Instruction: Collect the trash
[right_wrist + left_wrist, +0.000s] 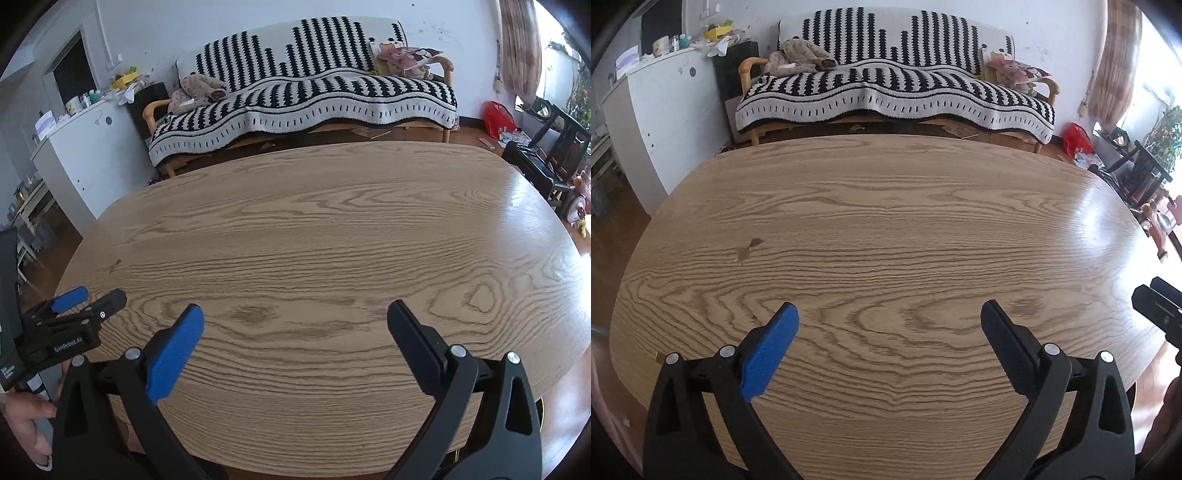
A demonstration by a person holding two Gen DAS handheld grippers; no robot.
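Oak-grained wood fills the middle of both views: a broad oval table (886, 229), its top bare apart from a small brownish scrap or stain (748, 249) in the left-centre of the left wrist view. Whether that mark is a piece of trash or a blemish in the finish cannot be told; nothing else that reads as trash lies on the wood.

At the bottom of the left wrist view the left gripper (889, 314) hovers over the near edge of the table with its jaws spread wide and nothing between them — one finger carries a blue pad (768, 354), the other a dark ribbed one. At the right edge of that frame a black part of the right gripper (1160, 310) juts in.

In the right wrist view the right gripper (295, 314) sits likewise at the bottom, jaws wide apart and empty. The left gripper shows at lower left, beside the table's edge, held by a hand (26, 421) at the frame's bottom-left corner.

Beyond the table's far edge, in the upper centre, stands a sofa (894, 92) under a black-and-white patterned throw. A white cabinet (665, 110) with clutter on top sits upper left, and a red bag (1076, 138) lies on the floor at upper right, near a curtain (1115, 62).
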